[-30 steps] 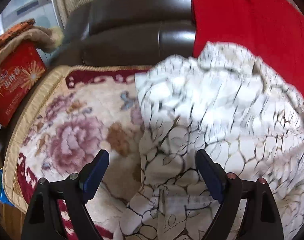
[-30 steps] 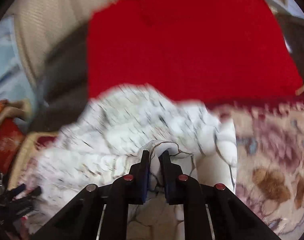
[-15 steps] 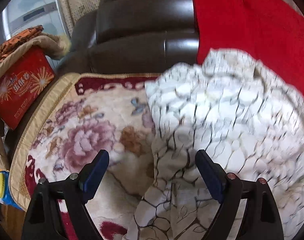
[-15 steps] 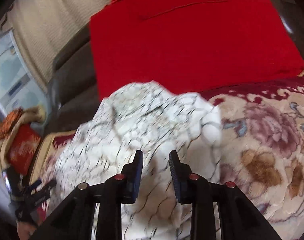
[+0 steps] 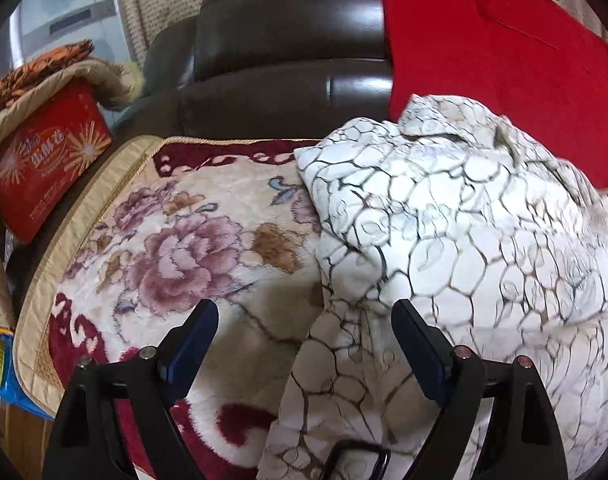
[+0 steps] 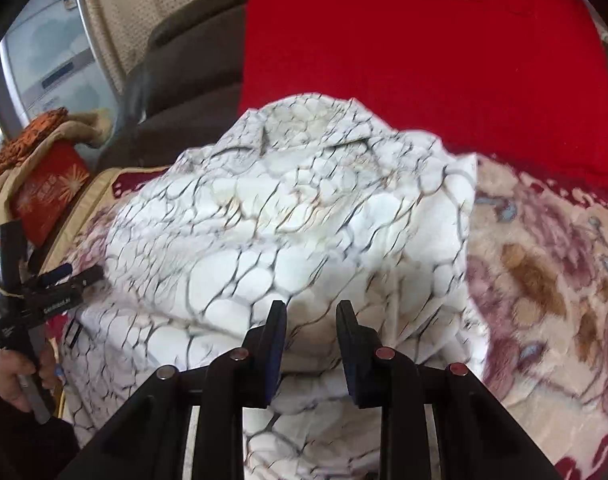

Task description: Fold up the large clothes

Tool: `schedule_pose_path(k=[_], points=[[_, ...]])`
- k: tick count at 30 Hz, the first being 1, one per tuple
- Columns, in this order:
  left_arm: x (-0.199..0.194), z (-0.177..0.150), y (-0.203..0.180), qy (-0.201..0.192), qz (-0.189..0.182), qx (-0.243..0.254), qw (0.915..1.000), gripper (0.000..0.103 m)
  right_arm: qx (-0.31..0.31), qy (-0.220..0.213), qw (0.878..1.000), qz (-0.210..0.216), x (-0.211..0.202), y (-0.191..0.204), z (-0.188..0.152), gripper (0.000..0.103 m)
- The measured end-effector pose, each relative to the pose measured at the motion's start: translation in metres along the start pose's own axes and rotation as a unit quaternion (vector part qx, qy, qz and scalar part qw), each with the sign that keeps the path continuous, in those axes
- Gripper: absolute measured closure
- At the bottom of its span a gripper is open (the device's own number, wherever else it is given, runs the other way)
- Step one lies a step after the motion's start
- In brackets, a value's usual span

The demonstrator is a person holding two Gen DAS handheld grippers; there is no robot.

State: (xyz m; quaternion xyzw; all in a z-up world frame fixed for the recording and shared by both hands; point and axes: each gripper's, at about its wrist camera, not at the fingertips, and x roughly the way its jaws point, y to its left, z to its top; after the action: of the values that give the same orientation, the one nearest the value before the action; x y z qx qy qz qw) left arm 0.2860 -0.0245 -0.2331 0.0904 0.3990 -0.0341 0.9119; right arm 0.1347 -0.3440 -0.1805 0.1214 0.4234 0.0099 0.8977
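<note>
A large white garment with a dark cracked-line pattern (image 5: 444, 220) lies bunched on a floral sofa cover (image 5: 175, 240). It also fills the middle of the right wrist view (image 6: 287, 224). My left gripper (image 5: 304, 332) is wide open and empty over the garment's left edge, above the cover. It also shows at the left of the right wrist view (image 6: 77, 274), held in a hand. My right gripper (image 6: 310, 320) is open and empty just above the garment's near fold.
A dark leather sofa back (image 5: 287, 52) stands behind. A red cloth (image 6: 416, 60) hangs over it on the right. A red box (image 5: 43, 164) under a tan blanket sits at the left end. The floral cover (image 6: 544, 280) lies bare to the right.
My right gripper has let go of the garment fold, opened, and pulled back. The garment has dropped into a folded heap. My left gripper stays wide open.
</note>
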Motion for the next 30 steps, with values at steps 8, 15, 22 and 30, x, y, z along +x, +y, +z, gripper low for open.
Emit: schedule_pose_path(k=[8,15,22,30], points=[[0.007,-0.01,0.005,0.032,-0.01,0.009,0.9994,0.014,0.005,0.025,1.0,-0.004,-0.003,0.006,-0.022,0.074],[-0.021,-0.015,0.031,0.014,-0.028,-0.024,0.9992,0.014,0.069,-0.021,0.997,0.018,-0.047,-0.018,-0.044,0.018],[-0.055,-0.059,0.058,0.022,-0.047,-0.041,0.9978,0.014,0.071,-0.036,0.997,-0.003,-0.092,-0.029,-0.077,0.018],[-0.074,-0.126,0.059,0.09,-0.106,-0.059,0.9886,0.014,0.061,0.029,0.997,-0.041,-0.103,-0.028,-0.118,0.018]])
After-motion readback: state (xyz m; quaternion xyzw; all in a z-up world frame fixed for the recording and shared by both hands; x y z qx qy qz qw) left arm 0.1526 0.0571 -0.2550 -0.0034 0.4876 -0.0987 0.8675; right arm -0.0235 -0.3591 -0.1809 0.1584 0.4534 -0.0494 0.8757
